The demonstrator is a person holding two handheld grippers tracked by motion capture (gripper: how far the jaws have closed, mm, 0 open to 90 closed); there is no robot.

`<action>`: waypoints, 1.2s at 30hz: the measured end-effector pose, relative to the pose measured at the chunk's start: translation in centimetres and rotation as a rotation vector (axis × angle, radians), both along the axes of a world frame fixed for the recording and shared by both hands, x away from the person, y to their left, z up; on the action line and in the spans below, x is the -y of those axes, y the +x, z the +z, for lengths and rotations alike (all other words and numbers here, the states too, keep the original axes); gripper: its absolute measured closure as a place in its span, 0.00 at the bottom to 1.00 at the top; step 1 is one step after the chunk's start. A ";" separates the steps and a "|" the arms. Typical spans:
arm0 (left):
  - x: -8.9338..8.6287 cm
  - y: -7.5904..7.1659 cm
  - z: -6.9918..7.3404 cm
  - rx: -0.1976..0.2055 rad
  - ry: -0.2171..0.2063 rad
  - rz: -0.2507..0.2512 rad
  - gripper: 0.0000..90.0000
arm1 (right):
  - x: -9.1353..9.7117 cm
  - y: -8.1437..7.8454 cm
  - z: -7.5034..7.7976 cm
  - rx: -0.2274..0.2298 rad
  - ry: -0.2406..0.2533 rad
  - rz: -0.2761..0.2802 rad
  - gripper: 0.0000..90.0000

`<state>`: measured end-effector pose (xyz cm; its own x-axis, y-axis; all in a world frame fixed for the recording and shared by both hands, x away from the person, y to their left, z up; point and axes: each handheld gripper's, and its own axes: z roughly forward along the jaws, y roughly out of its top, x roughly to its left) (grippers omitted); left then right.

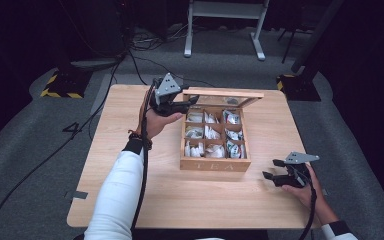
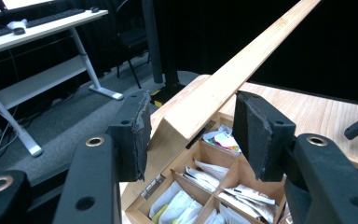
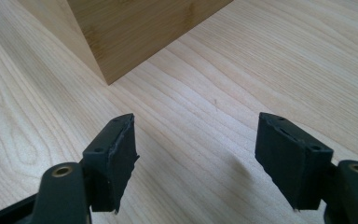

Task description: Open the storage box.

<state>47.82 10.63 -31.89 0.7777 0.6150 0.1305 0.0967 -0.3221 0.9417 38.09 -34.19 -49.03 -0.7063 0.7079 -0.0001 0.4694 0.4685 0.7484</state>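
I see the table [image 1: 130,150] under both my tools, with the wooden tea box [image 1: 215,164] between them. Its lid [image 2: 242,65] stands raised, and the lid's edge runs right between the jaws of my left gripper [image 1: 187,104]; the jaws straddle it, but I cannot tell whether the pads press on the wood. The tea bags [image 2: 205,175] lie in compartments just below that gripper. My right gripper [image 1: 275,170] rests low over the table, jaws apart with nothing between them, the box's corner [image 3: 107,70] just ahead.
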 end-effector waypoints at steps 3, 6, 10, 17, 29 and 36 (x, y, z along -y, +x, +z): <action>0.0 0.4 0.2 -0.002 -0.006 0.006 0.53 | 0.0 0.0 -0.1 -0.002 0.000 0.001 0.33; 0.0 0.8 0.4 -0.003 -0.011 0.011 0.53 | 0.0 0.0 -0.1 -0.003 0.005 0.003 0.33; 0.1 1.2 0.6 -0.005 -0.015 0.017 0.53 | 0.0 0.1 -0.2 -0.006 0.014 0.010 0.32; 0.1 2.2 1.1 -0.010 -0.021 0.024 0.54 | 0.0 0.2 -0.6 -0.015 0.018 0.023 0.31; 0.3 4.3 1.9 -0.019 -0.026 0.047 0.55 | -0.1 0.2 -1.2 -0.012 0.002 0.017 0.28; 0.4 5.4 2.2 -0.027 -0.033 0.060 0.55 | -0.3 0.2 -1.3 -0.002 -0.007 0.018 0.25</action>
<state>53.25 10.27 -29.73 0.7421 0.6644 0.0888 0.1408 -0.2840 0.9484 38.33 -33.93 -50.36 -0.7193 0.6947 -0.0041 0.4619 0.4826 0.7441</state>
